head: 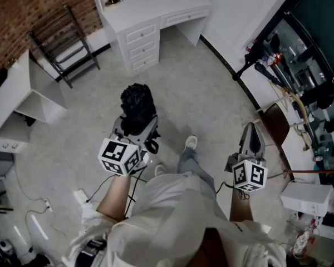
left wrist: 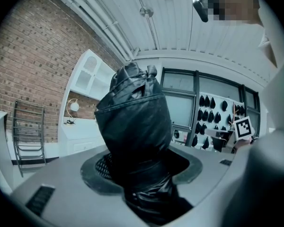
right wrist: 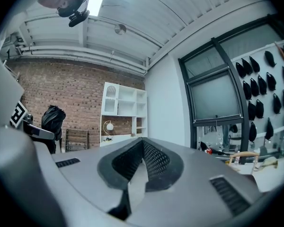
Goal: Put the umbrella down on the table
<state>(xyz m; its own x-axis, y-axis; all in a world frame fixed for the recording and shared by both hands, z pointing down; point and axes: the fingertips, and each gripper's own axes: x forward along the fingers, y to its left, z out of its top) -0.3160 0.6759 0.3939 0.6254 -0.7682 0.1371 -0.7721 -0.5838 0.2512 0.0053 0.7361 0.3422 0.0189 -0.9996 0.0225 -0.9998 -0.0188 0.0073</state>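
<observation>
One black folded umbrella (head: 137, 105), upright, clamped in left tongs (head: 134, 131), right tongs (head: 251, 139) pressed together, empty

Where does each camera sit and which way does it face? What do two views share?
Head view: on the person's head, facing steeply down; forearms, legs, left gripper, right gripper show.
Left gripper view: on that gripper, along jaws shut on the umbrella; right gripper's cube shows.
Right gripper view: on that gripper, along shut empty jaws toward a brick wall; left gripper shows.
Shared by all: the umbrella.
</observation>
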